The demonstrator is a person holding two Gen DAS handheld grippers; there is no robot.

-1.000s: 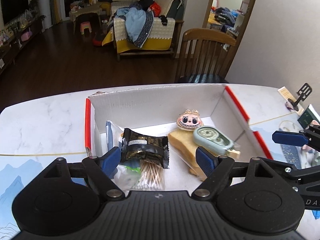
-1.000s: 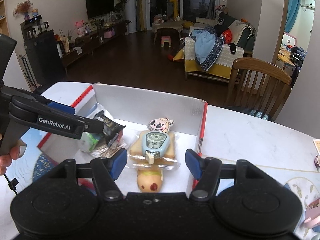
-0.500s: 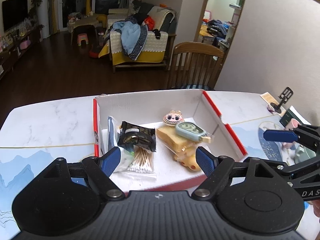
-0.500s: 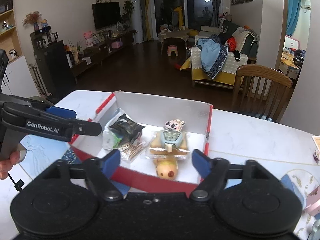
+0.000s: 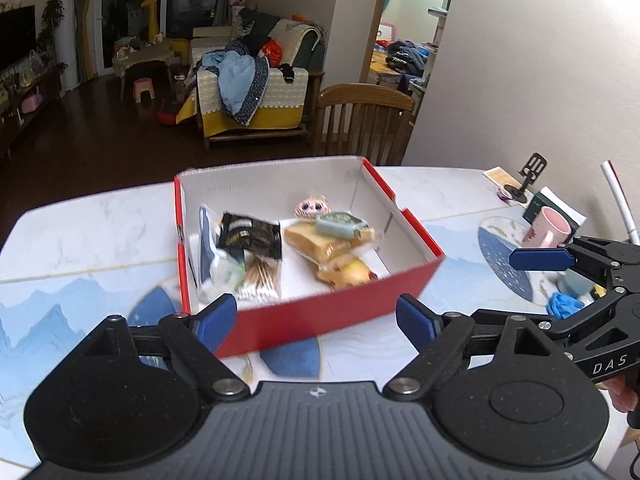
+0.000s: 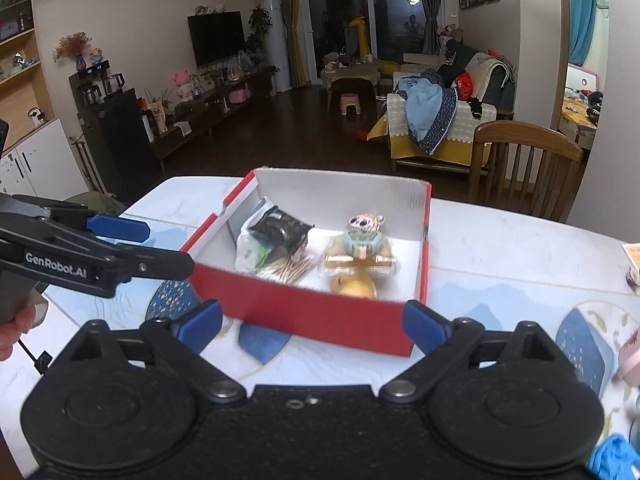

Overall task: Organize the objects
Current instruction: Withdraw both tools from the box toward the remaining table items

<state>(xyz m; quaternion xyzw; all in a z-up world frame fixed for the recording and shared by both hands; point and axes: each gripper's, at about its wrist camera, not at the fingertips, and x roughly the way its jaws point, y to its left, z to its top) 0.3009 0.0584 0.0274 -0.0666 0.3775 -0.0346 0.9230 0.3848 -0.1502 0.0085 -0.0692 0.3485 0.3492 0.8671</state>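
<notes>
A: What writing is legible?

B: "GenRobot.AI" on the left claw seen from the right wrist; "DAS" on the right claw seen from the left wrist.

A: And the red cardboard box with white interior?

B: It rests open on the marble-patterned worktop, ahead of both claws. Inside lie a black foil snack packet, a clear bag of cotton swabs, wrapped bread under a pale green oval device, and a pink cartoon-face charm.

A: Claw states?

B: Both spread wide, holding nothing.

A: View differences?

B: Only the left wrist shows the pink mug, right of the box.
</notes>
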